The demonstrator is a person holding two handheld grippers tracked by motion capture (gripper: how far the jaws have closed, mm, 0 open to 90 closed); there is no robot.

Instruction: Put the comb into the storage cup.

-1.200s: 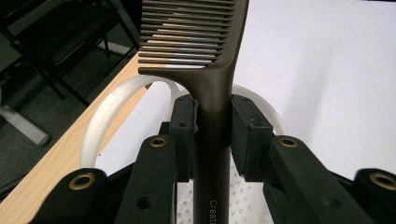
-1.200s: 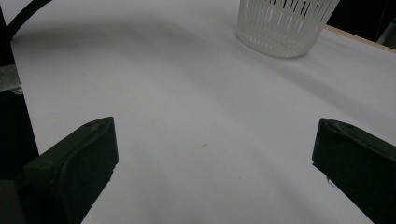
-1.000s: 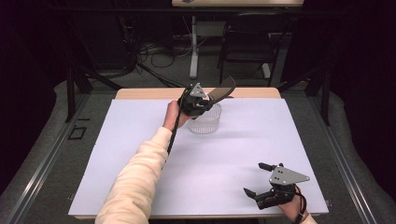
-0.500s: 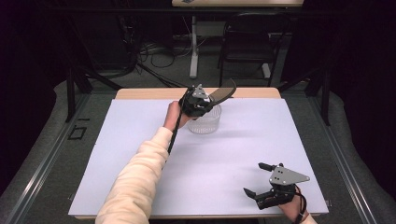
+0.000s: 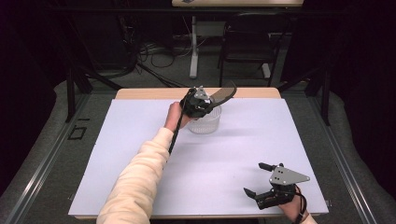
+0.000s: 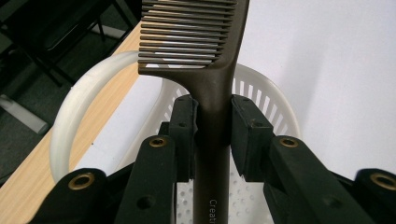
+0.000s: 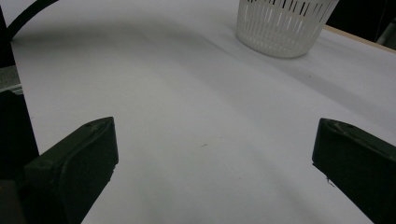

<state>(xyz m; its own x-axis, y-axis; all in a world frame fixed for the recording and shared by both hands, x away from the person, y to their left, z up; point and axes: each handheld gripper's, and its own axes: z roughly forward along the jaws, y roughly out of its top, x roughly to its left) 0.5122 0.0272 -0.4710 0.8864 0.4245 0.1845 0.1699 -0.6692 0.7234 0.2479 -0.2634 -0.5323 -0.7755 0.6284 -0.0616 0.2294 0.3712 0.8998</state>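
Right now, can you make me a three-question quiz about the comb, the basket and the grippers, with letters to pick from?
1. Where is the comb?
A. flat on the table
B. above the basket
C. on the floor

2. What colour is the basket?
A. white
B. red
C. green

3. How are the jaws of the right hand-held gripper?
A. shut on the comb
B. shut on the basket
C. open, holding nothing

Answers:
1 B, the left hand-held gripper holds it by the handle over the basket.
2 A, its slotted wall is white.
3 C, its jaws stand wide apart over bare table.
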